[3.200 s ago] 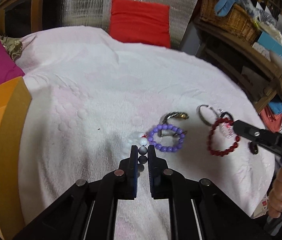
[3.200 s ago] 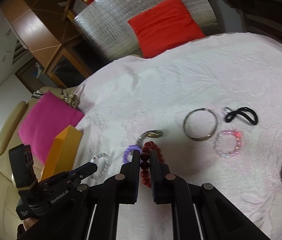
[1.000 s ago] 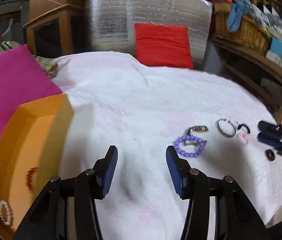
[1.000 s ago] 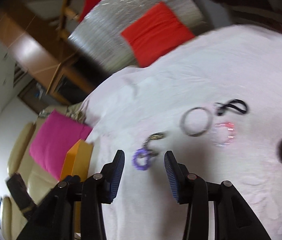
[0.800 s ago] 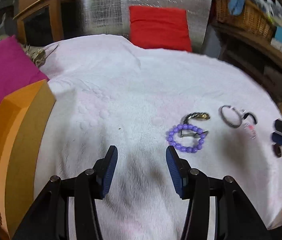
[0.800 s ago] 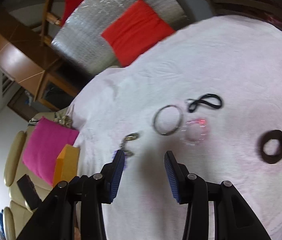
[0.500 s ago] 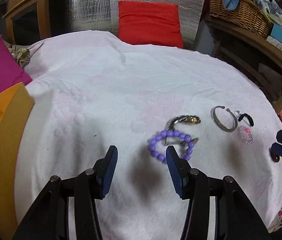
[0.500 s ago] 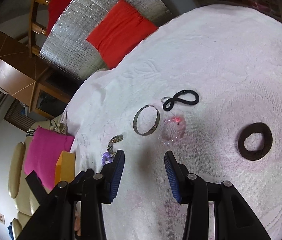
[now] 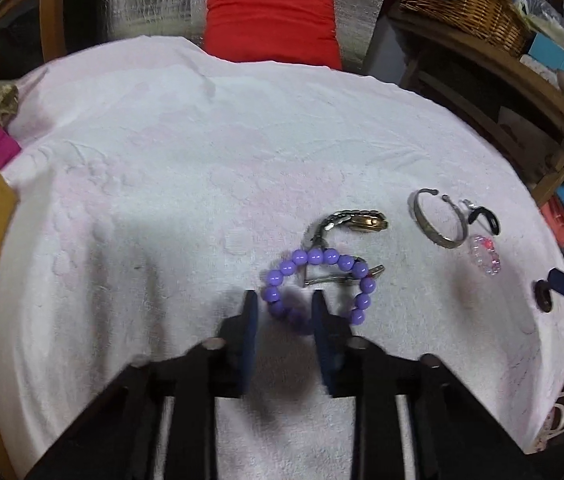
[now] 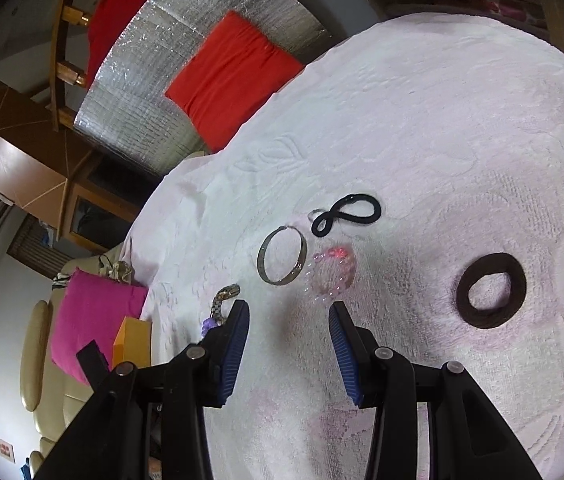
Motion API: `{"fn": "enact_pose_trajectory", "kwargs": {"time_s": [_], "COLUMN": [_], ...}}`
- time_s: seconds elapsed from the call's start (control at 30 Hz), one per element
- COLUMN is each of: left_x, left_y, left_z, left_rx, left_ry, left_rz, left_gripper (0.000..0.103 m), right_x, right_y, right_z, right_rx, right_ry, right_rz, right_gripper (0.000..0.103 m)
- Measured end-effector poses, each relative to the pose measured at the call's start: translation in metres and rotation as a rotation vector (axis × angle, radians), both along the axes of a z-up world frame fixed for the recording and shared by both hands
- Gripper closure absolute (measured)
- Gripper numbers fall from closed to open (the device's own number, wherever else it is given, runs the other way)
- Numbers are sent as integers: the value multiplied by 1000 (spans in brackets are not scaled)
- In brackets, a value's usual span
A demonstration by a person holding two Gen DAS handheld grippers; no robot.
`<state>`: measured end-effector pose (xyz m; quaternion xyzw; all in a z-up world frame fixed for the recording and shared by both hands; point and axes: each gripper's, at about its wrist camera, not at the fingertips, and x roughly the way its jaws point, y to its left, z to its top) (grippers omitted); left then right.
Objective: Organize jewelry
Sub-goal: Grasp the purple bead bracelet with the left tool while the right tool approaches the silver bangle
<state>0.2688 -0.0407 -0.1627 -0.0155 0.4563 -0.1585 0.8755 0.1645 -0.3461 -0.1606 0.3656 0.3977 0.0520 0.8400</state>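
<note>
white embossed cloth [image 9: 210,152] spread over the work surface – floral relief pattern. red cushion [image 9: 272,20] propped against silver foil sheet [image 10: 186,92] at the far edge. magenta cushion [image 10: 94,316] on beige leather sofa [image 10: 34,344] to the left. wooden cabinet [image 10: 14,168] behind. wicker basket [image 9: 461,4] on cluttered wooden shelf [image 9: 493,68] to the right – dim indoor light.

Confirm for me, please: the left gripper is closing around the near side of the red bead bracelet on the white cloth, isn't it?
Not quite: the bracelet is purple, not red. The left wrist view shows the left gripper closing around the near side of the purple bead bracelet on the white cloth.
</note>
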Motion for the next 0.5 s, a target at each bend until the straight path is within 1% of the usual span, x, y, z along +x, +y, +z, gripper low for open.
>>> {"fn": "enact_pose_trajectory", "kwargs": {"time_s": [0.03, 0.1, 0.13, 0.2, 0.23, 0.27, 0.33, 0.37, 0.43, 0.5], "left_x": [0, -1, -3, -5, -6, -9, -15, -18, -21, -25], "left_y": [0, -3, -3, -4, -4, -4, -2, 1, 5, 11], "left_z": [-1, -1, -1, 0, 1, 2, 3, 3, 2, 3], "left_rx": [-8, 6, 9, 17, 19, 20, 43, 47, 39, 53], "left_ry": [7, -4, -6, 0, 1, 1, 7, 23, 44, 39], "left_rz": [-7, -19, -25, -31, -33, -40, -41, -38, -40, -37], "left_gripper": [89, 89, 90, 91, 97, 99, 99, 99, 99, 99], "right_x": [0, 0, 0, 2, 4, 7, 13, 17, 27, 36], "right_y": [0, 0, -1, 0, 2, 5, 13, 17, 26, 33], "right_z": [0, 1, 2, 1, 0, 0, -1, -1, 0, 1], "right_rx": [-2, -6, -11, -11, -9, -11, -22, -28, -45, -72], "right_ry": [-1, -8, -9, -8, -8, -6, -4, -5, -9, -16], "right_rz": [-1, -10, -16, -17, -11, -2, 17, 26, 41, 46], "right_gripper": [58, 58, 58, 58, 58, 58, 58, 58, 58, 58]}}
